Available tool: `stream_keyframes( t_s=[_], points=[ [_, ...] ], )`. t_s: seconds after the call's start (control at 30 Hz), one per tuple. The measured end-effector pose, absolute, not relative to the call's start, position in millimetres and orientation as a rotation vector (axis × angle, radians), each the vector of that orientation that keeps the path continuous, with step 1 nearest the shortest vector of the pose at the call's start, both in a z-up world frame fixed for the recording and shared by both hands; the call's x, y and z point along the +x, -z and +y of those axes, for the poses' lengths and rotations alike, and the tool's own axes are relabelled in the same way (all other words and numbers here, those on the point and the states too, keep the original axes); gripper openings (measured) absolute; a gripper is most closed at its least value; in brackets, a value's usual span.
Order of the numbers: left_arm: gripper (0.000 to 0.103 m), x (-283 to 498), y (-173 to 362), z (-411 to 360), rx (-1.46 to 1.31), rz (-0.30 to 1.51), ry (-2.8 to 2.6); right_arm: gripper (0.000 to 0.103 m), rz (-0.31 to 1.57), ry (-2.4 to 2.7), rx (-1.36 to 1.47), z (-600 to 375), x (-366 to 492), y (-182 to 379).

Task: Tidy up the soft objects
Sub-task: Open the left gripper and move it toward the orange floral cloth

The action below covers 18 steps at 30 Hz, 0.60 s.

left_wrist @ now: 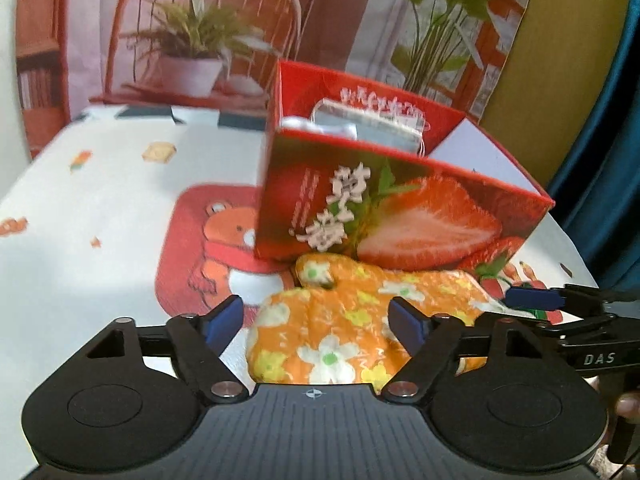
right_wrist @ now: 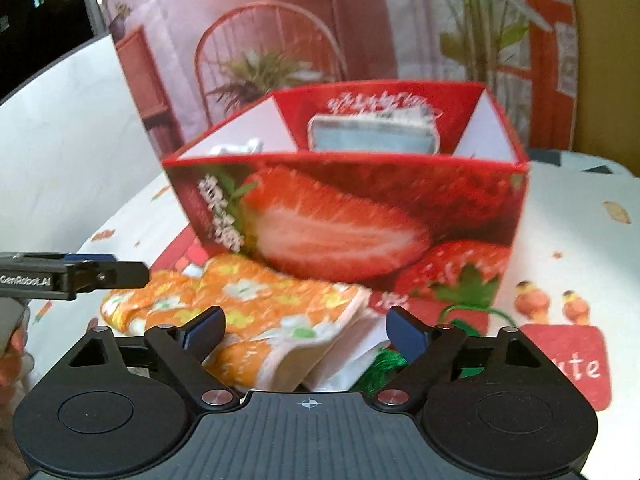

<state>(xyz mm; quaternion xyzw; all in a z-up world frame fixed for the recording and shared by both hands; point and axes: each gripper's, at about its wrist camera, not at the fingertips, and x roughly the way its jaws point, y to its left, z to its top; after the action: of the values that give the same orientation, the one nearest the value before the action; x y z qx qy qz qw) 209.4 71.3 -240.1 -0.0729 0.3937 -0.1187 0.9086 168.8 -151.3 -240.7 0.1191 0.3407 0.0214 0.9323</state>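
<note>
The bench [left_wrist: 100, 200] wears a white cloth printed with small cartoon motifs and, toward the left, a red panel showing a bear [left_wrist: 224, 240]. Behind it hangs a printed backdrop [left_wrist: 200, 20] of a reddish room with a wire chair and potted plants; a blue curtain [left_wrist: 600, 160] falls at the far right of the left wrist view.

Near the middle stands an open red strawberry box [left_wrist: 400, 208] bearing white Chinese characters, too blurred to read with any confidence. Something pale and clear-wrapped sits inside it, possibly a packet. Against the box's front lies an orange flowered cloth [left_wrist: 340, 332], folded and rumpled, flat on the bench.

The left claw [left_wrist: 316, 320] stands wide, its blue pads either side of the cloth's near end without pressing it. The right claw [right_wrist: 304, 330] is likewise wide over the cloth's white-edged corner. Its body reads "DAS" in the left view; the left one reads "GenRobot.AI" in the right view. At the right, a red patch on the bench cloth shows the letters "ute" [right_wrist: 584, 368].
</note>
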Motion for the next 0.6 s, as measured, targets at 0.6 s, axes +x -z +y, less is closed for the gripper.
stream_keyframes(
  t_s=[0.6],
  points=[
    [0.076,223,264,71,-0.227,0.895,0.277,0.072,0.77,-0.101,0.307,-154,181,256]
  ],
)
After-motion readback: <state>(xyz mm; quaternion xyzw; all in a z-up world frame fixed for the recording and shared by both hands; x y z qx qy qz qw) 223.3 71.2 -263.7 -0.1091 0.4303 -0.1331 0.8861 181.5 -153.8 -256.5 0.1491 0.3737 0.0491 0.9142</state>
